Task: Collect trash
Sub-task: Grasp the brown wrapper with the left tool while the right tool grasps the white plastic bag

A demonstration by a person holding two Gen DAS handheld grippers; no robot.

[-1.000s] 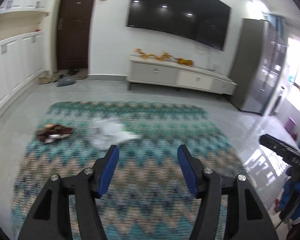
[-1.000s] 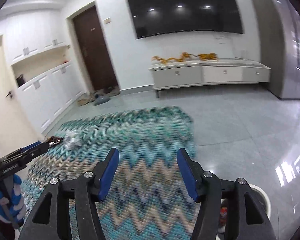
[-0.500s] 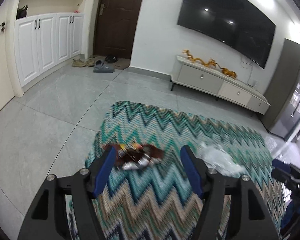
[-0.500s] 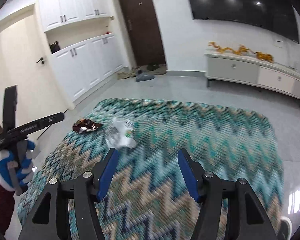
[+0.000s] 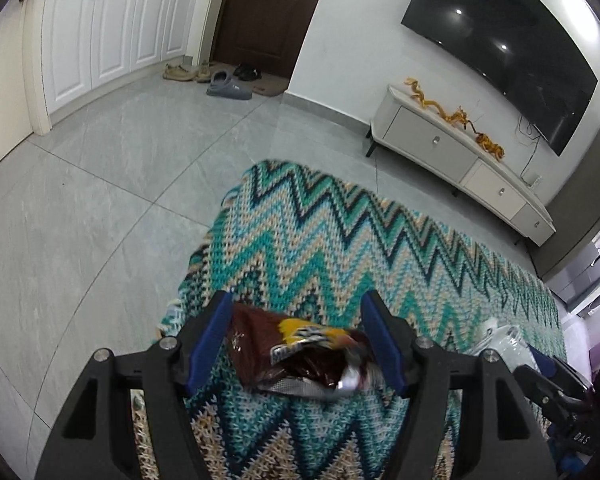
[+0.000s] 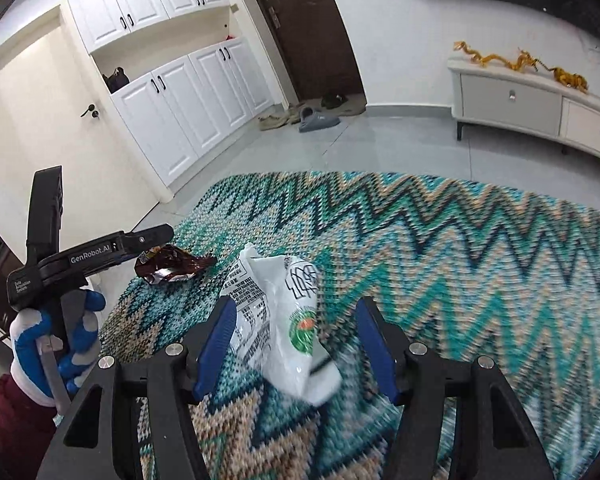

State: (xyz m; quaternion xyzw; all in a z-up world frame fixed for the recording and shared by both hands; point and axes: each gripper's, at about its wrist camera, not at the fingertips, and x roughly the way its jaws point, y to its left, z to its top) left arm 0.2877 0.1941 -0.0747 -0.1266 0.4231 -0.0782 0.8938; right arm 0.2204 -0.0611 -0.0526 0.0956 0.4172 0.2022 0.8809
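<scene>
Trash on zigzag teal/beige rug (image 5: 340, 240), two pcs. L→R in right wrist view: person's hand (image 6: 56, 344) in blue/white glove, dark red sleeve, holds left gripper (image 5: 300, 344); side of its body reads "GenRobot.AI", smaller label below too small to read. Brown wrapper (image 5: 300, 356) lies on rug near its left edge, crumpled, yellow patch w/ white lettering, blurred, can't read brand. Left jaws have just been opening; wrapper sits btwn blue pads, gap on both sides, not pinched. Next, white plastic bag (image 6: 284, 320), flat-ish on rug just right of wrapper, apart from it; black printed text block, small characters not legible, green/orange round logo lower down. Right gripper (image 6: 296, 344) spread, bag btwn pads, not clamped, pads clear of it. In left wrist view right gripper's body at far right edge shows "DAS" in white. Bkgd: white cabinets (image 6: 188, 92), dark door (image 5: 260, 12), shoes (image 5: 216, 78) by it, TV (image 5: 500, 48) over low white console (image 5: 460, 152).
</scene>
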